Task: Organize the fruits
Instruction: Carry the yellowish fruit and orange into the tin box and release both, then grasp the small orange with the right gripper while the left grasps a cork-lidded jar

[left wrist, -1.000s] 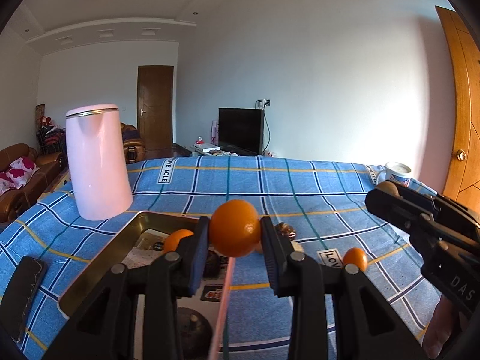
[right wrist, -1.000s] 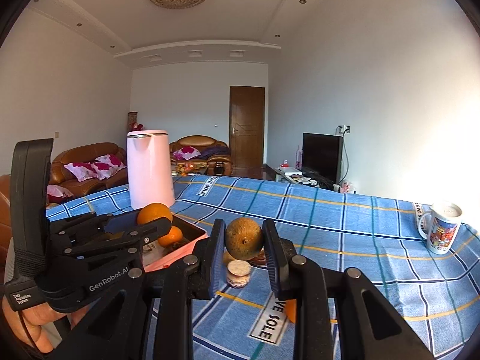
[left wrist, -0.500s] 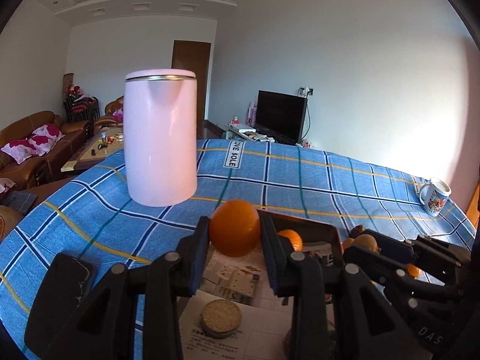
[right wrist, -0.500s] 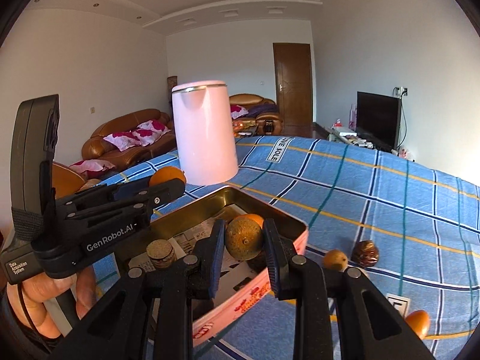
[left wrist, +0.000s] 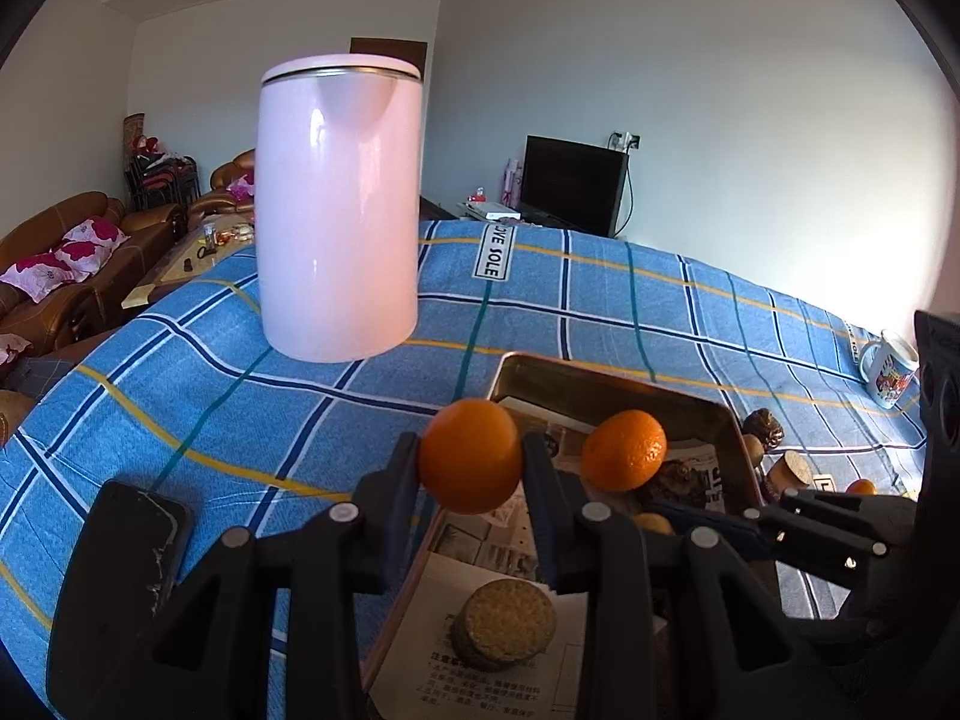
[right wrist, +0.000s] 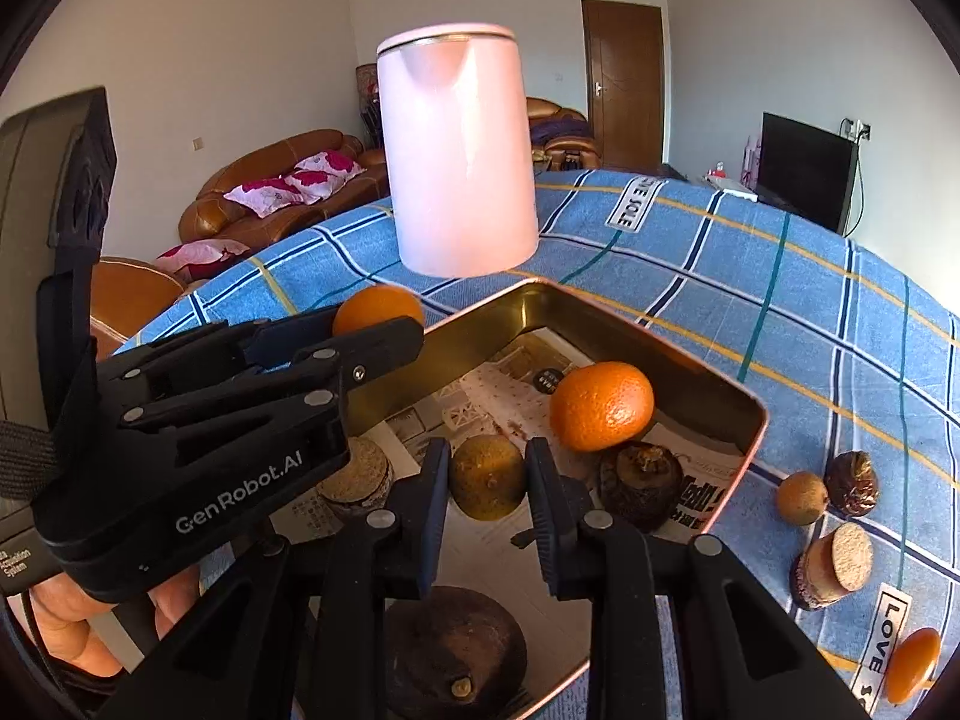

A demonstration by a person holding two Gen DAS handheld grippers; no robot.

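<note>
Orange [left wrist: 470,464] between left gripper [left wrist: 471,468] fingers

I count three oranges [right wrist: 602,405], one yellow-brown fruit [right wrist: 487,476] in my right claw, two cork stoppers [right wrist: 831,566], one tin [right wrist: 690,369] and one kettle [right wrist: 459,150].

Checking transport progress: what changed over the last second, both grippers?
Both grippers carried their fruit from over the cloth to the tin tray. The left gripper holds its orange at the tray's rim; the right gripper holds the brownish fruit over the tray. Both grips unchanged, nothing released. The kettle stayed put.
</note>
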